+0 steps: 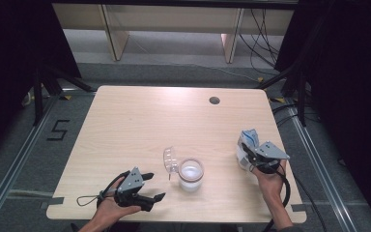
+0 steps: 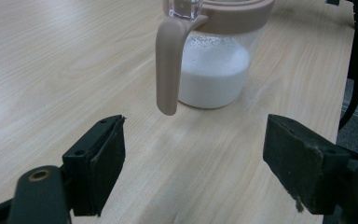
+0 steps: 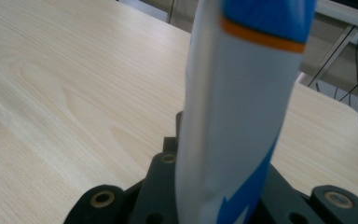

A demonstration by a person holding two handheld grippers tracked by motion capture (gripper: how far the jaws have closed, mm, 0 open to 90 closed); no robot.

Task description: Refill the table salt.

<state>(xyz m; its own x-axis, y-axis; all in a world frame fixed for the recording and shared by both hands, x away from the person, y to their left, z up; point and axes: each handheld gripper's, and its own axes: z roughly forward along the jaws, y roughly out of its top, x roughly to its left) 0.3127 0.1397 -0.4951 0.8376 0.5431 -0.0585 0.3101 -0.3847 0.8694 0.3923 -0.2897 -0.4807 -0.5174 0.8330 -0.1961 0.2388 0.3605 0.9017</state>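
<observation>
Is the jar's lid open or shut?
Open: the clear lid stands flipped back at the jar's rim, white powder visible inside.

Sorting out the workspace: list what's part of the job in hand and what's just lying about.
In the job:
- white and blue pouch, clamped in the right hand-held gripper
- lidded jug of white powder, lid flipped open
- left hand-held gripper, open, facing the jug

Lying about:
- cables on the floor

Pouch (image 1: 248, 145): white with blue print and an orange band (image 3: 261, 39), flattened, standing nearly upright, top edge open and crumpled. It sits at the table's right edge, clamped near its lower part.

Jug (image 1: 191, 175): clear, with a tan rim and handle (image 2: 168, 65), upright near the table's front centre, part-filled with white powder. Its clear lid (image 1: 170, 160) is hinged open to the left.
</observation>
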